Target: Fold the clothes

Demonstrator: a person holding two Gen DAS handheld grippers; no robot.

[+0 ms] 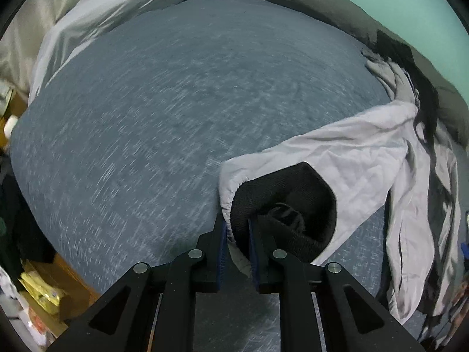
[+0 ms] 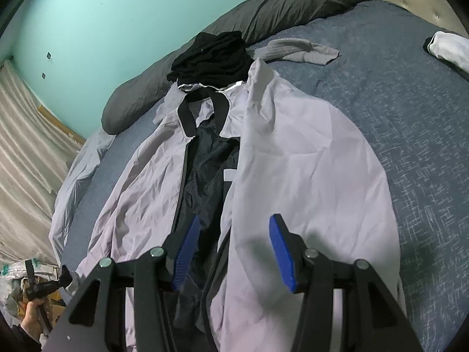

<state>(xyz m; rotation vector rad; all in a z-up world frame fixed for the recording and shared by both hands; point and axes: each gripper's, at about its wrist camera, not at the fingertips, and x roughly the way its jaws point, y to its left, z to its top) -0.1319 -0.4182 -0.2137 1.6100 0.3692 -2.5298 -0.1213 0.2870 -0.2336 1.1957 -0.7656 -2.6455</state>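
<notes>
Now the jacket cuff [image 1: 234,205] sits pinched between the left fingers [image 1: 224,240].

Left hand-held gripper [image 1: 238,234] pinched nearly closed, angled steeply down; right hand-held gripper [image 2: 231,246] half-open.

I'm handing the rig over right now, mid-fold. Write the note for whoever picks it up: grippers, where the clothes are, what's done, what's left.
Left gripper: shut on the sleeve cuff of the light jacket, lifted over the blue bedspread.
Right gripper: open, holding nothing, hovering above the jacket's lower front.
Jacket lies face up and unzipped on the bed, dark lining showing, collar toward the grey pillow. Black garment bunched by the collar; grey garment beside it.
Done: jacket spread out, one sleeve picked up.
Left: probably fold the sleeve in, fold the body, then the other clothes.
</notes>
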